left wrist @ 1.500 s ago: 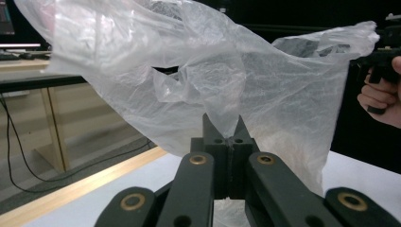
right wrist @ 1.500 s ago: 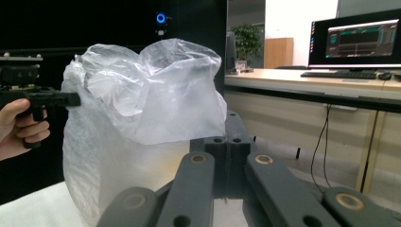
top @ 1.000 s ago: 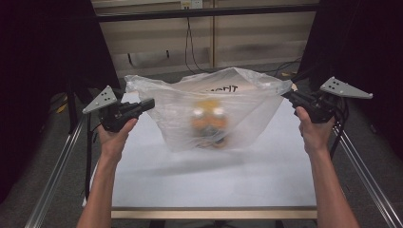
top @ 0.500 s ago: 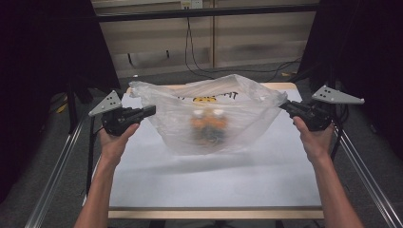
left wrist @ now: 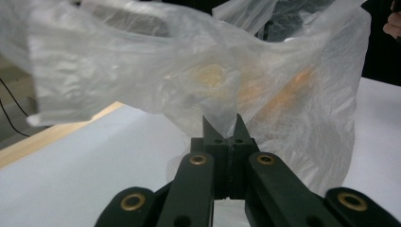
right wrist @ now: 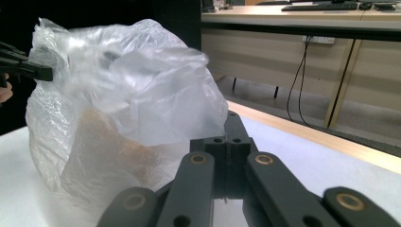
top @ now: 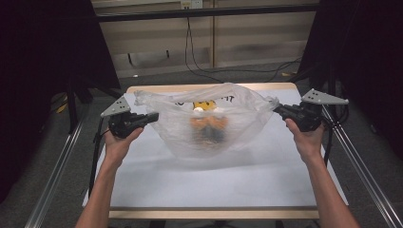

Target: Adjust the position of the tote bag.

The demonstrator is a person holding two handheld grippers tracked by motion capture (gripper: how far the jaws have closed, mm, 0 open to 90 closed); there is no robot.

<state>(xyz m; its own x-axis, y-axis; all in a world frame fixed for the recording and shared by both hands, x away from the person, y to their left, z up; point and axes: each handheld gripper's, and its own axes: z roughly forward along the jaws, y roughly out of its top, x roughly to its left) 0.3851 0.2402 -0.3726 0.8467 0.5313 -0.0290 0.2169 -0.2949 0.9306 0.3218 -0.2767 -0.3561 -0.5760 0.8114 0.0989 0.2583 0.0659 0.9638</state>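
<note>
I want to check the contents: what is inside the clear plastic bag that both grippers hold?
Through the plastic bag, orange and dark shapes and a small white one show. The crinkled film blurs them, so their identity stays unclear.

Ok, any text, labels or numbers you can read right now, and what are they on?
Black lettering on the plastic bag, by its yellow print in the high view: creased and blurred, not readable.
Left gripper and right gripper, both pinching the bag: no markings seen.
</note>
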